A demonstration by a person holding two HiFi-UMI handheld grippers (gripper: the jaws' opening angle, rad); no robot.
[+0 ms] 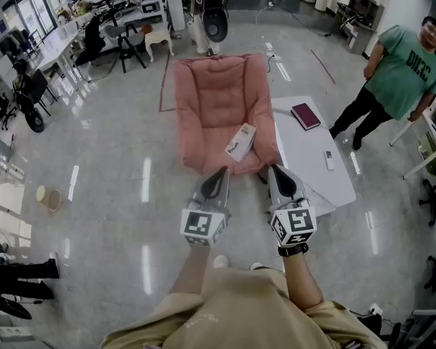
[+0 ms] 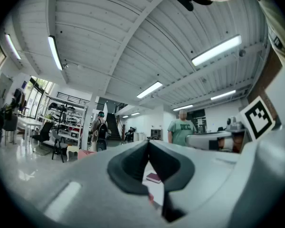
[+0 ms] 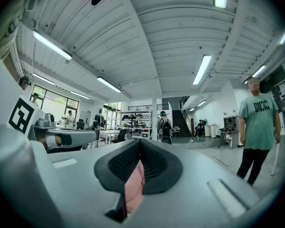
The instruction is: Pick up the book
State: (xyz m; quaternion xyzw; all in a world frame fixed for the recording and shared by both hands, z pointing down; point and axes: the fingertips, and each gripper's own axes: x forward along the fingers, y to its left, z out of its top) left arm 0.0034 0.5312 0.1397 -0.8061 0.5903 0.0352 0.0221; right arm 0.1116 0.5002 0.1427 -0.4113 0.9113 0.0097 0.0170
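Observation:
A pale book (image 1: 241,141) lies on the right side of a pink floor chair (image 1: 216,104). A dark red book (image 1: 305,115) rests on the white table (image 1: 312,169) beside the chair. It also shows between the jaw tips in the left gripper view as a dark red book (image 2: 153,177). My left gripper (image 1: 222,171) and right gripper (image 1: 275,169) are held level side by side, just short of the chair's near edge. Both are shut with nothing in them. The jaw tips meet in the left gripper (image 2: 148,142) and in the right gripper (image 3: 140,140). The pink chair (image 3: 134,184) shows below the right one.
A small white remote (image 1: 329,160) lies on the table. A person in a green shirt (image 1: 400,71) stands at the far right. Desks and office chairs (image 1: 123,27) fill the far left of the room. A pale bucket (image 1: 49,197) stands on the shiny floor at left.

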